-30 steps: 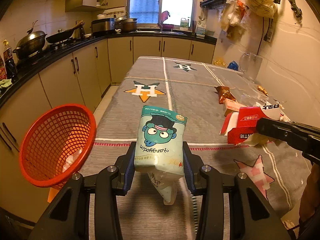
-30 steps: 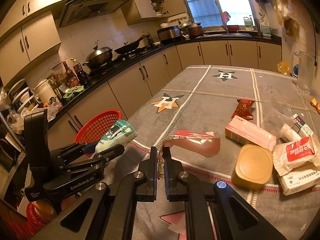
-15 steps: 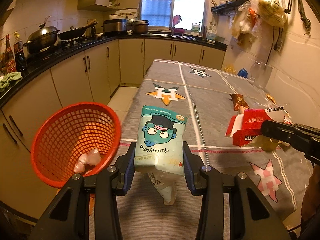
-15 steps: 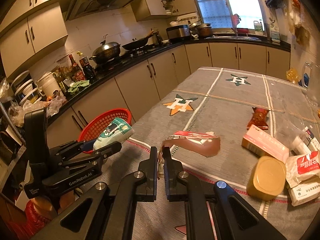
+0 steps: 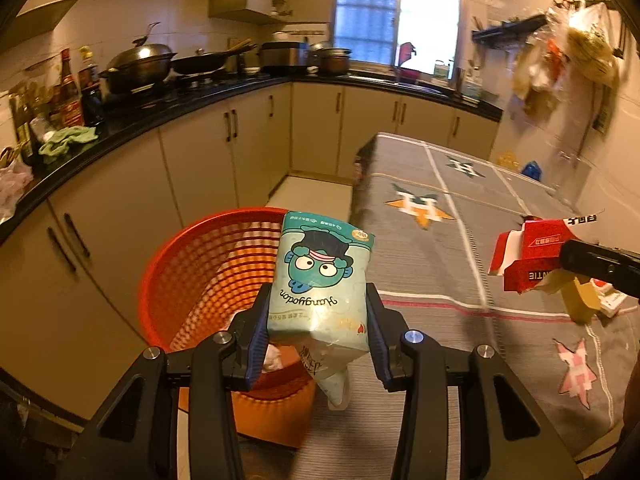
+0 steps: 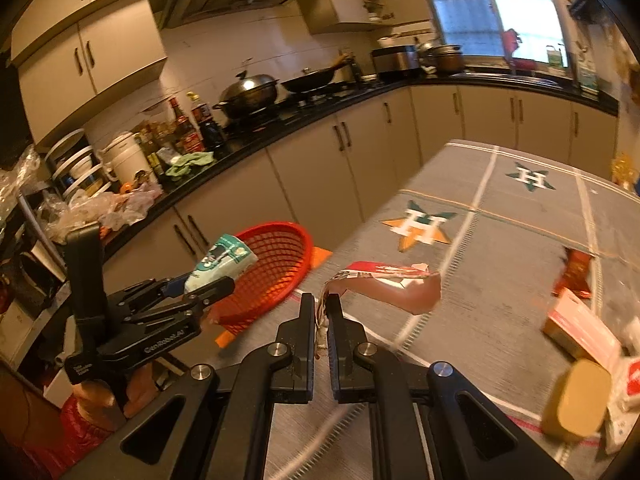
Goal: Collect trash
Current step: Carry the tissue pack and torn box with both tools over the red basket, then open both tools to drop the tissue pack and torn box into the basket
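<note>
Downward-tilted, left tongs (image 5: pixel 318 316) grip teal packet (image 5: pixel 320 280) — above basket (image 5: pixel 208 264).

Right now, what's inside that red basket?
In the red basket, a crumpled whitish scrap lies at the bottom. The teal cartoon packet clamped in the left tool covers part of the interior, so anything else there is hidden.

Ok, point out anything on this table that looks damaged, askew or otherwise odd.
The carton pinched in the right gripper is crushed and torn open, hanging by a ragged strip. Further right, a tan lid, boxes and wrappers lie scattered on the table. Nothing looks spilled.
</note>
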`<move>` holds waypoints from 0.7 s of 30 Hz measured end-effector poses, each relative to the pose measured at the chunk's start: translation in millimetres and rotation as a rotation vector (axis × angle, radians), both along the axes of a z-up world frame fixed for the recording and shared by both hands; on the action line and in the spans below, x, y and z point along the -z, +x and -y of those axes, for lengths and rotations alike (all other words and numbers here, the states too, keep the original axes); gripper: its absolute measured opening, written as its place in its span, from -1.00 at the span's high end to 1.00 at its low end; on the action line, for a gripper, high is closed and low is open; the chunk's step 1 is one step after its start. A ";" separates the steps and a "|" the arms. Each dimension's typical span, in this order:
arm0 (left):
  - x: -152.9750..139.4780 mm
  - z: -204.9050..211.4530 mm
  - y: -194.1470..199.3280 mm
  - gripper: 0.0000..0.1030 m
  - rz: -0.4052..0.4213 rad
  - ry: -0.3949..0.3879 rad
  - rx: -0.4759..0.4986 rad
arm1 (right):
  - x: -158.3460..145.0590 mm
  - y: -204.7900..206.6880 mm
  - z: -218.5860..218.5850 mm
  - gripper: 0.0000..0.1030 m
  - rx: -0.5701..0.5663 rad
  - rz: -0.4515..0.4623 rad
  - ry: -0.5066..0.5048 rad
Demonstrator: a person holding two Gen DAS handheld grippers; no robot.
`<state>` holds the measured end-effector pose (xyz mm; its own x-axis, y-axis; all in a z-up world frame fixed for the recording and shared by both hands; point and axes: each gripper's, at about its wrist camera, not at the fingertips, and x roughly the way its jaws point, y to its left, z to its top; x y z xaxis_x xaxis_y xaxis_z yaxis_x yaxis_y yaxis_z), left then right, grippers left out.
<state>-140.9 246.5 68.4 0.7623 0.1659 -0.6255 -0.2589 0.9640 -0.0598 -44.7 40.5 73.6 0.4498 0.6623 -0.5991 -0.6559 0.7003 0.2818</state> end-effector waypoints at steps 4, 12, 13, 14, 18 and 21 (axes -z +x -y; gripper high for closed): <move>6.0 -15.6 2.8 0.19 -0.017 -0.015 -0.031 | -0.6 6.0 -24.8 0.87 -0.063 -0.008 0.005; 17.5 -40.8 14.0 0.18 -0.051 -0.028 -0.097 | -0.4 20.4 -79.1 0.87 -0.163 -0.024 -0.003; 18.8 -43.4 14.1 0.18 -0.054 -0.030 -0.103 | 0.4 22.2 -86.0 0.87 -0.172 -0.024 -0.008; 20.5 -47.5 15.7 0.18 -0.061 -0.033 -0.112 | 2.3 24.9 -94.5 0.87 -0.183 -0.029 -0.016; 25.4 -57.4 19.9 0.18 -0.082 -0.037 -0.127 | 9.3 33.7 -115.6 0.87 -0.202 -0.046 -0.034; 28.0 -60.6 23.1 0.18 -0.091 -0.025 -0.131 | 18.3 42.8 -129.5 0.87 -0.212 -0.074 -0.045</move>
<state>-117.8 307.0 40.4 0.6754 0.2437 -0.6960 -0.3881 0.9200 -0.0545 -1.9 170.0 55.3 0.2566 0.7090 -0.6569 -0.7685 0.5618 0.3062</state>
